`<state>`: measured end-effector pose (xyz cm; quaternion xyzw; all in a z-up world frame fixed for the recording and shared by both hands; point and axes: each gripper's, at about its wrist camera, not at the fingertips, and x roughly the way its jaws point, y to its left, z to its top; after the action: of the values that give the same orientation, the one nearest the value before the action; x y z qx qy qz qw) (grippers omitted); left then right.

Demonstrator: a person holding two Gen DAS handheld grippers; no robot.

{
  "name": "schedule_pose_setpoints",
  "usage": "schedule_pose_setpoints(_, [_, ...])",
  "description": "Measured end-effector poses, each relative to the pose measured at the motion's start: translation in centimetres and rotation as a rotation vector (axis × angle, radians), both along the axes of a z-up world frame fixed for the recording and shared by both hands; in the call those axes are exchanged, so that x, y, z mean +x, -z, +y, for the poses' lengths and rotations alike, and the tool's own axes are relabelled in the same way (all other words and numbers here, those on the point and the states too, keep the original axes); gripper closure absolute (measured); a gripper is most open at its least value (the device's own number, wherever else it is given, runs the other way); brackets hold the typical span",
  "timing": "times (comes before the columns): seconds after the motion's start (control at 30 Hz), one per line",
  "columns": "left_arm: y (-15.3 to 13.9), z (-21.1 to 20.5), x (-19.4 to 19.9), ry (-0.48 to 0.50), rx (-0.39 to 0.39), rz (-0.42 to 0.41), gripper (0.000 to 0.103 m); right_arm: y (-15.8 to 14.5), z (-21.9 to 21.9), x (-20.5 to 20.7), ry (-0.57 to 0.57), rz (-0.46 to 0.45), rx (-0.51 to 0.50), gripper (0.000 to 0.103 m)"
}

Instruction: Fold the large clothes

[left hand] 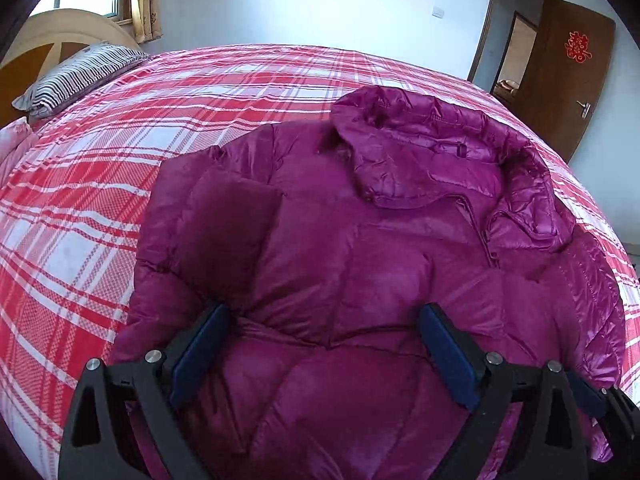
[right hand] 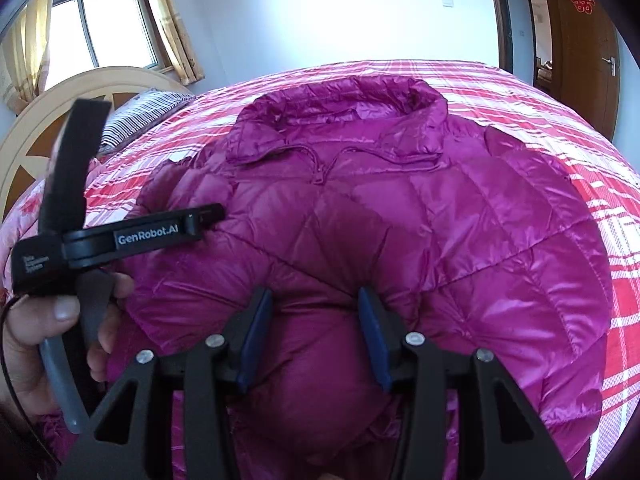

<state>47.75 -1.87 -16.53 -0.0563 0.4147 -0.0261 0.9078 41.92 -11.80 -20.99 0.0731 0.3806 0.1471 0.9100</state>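
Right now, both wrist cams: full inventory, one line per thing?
down jacket: 1, magenta, spread on bed, collar toward far edge
bedspread: 1, red and white plaid, covers bed
pillow: 1, black and white striped, by headboard
headboard: 1, cream and brown, below window
window: 1, yellow curtains beside it
door: 1, brown, red paper decoration, open
left gripper: black, blue pads, open over jacket
right gripper: black, blue pads, jacket fabric bulging between them
left hand: holds left gripper's handle

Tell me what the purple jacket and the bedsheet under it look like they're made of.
Jacket: probably thin nylon or polyester shell, glossy, with stitched diamond quilting and puffy fill, likely down or synthetic. Bedsheet: appears to be matte woven cotton or a blend, red and white plaid, with no sheen.
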Motion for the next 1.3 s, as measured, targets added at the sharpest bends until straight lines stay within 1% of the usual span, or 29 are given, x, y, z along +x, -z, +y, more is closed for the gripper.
schedule_pose_setpoints(0.17, [0.6, -0.9, 0.1, -0.005, 0.057, 0.011, 0.003, 0.0, 0.5, 0.0, 0.003, 0.0, -0.038, 0.055])
schedule_pose_setpoints(0.3, [0.6, -1.1, -0.1, -0.009, 0.074, 0.002, 0.003, -0.4, 1.0, 0.0, 0.004, -0.009, -0.088, 0.053])
schedule_pose_setpoints(0.37, [0.6, -1.0, -0.1, -0.01, 0.07, -0.003, 0.003, -1.4, 1.1, -0.5, 0.022, -0.042, -0.123, 0.048])
schedule_pose_setpoints(0.4, [0.6, -1.0, -0.2, -0.01, 0.069, -0.004, 0.003, -2.2, 1.1, -0.9, 0.041, -0.083, -0.142, 0.045])
schedule_pose_setpoints(0.47, [0.6, -1.1, -0.1, -0.01, 0.073, -0.005, 0.003, -3.2, 0.9, -1.3, 0.062, -0.128, -0.153, 0.045])
schedule_pose_setpoints(0.5, [0.6, -1.2, -0.1, -0.011, 0.074, -0.006, 0.003, -3.4, 0.7, -1.2, 0.065, -0.135, -0.151, 0.045])
schedule_pose_setpoints(0.6, [0.6, -1.2, -0.1, -0.011, 0.076, -0.008, 0.003, -2.9, 0.4, 0.2, 0.066, -0.091, -0.17, 0.045])
schedule_pose_setpoints(0.63, [0.6, -1.2, -0.2, -0.011, 0.075, -0.008, 0.003, -2.6, 0.3, 0.4, 0.063, -0.079, -0.167, 0.048])
schedule_pose_setpoints(0.7, [0.6, -1.2, -0.2, -0.012, 0.074, -0.008, 0.003, -1.6, 0.4, 0.9, 0.058, -0.047, -0.179, 0.051])
schedule_pose_setpoints(0.77, [0.6, -1.1, -0.1, -0.012, 0.075, -0.008, 0.003, -0.9, 0.2, 1.2, 0.054, -0.02, -0.168, 0.051])
schedule_pose_setpoints(0.87, [0.6, -1.1, -0.1, -0.012, 0.078, -0.008, 0.003, -0.3, 0.5, 1.6, 0.052, 0.011, -0.183, 0.051])
schedule_pose_setpoints(1.0, [0.6, -1.1, -0.2, -0.013, 0.084, -0.007, 0.003, 0.0, 0.8, 1.4, 0.056, 0.004, -0.208, 0.05])
schedule_pose_setpoints(1.13, [0.0, -1.4, -0.3, -0.031, 0.114, 0.012, 0.003, 0.2, 0.6, 1.2, 0.062, -0.004, -0.195, 0.05])
schedule_pose_setpoints(1.2, [-1.1, -1.8, -1.1, -0.029, 0.156, -0.001, 0.003, 0.3, 0.5, 1.2, 0.062, -0.002, -0.192, 0.05])
schedule_pose_setpoints(1.23, [-1.6, -2.0, -1.5, -0.021, 0.159, -0.011, 0.003, 0.3, 0.6, 1.2, 0.061, -0.001, -0.191, 0.05])
schedule_pose_setpoints(1.3, [-3.4, -2.2, -2.9, 0.0, 0.135, -0.061, 0.003, 0.3, 0.5, 1.2, 0.061, 0.0, -0.187, 0.05])
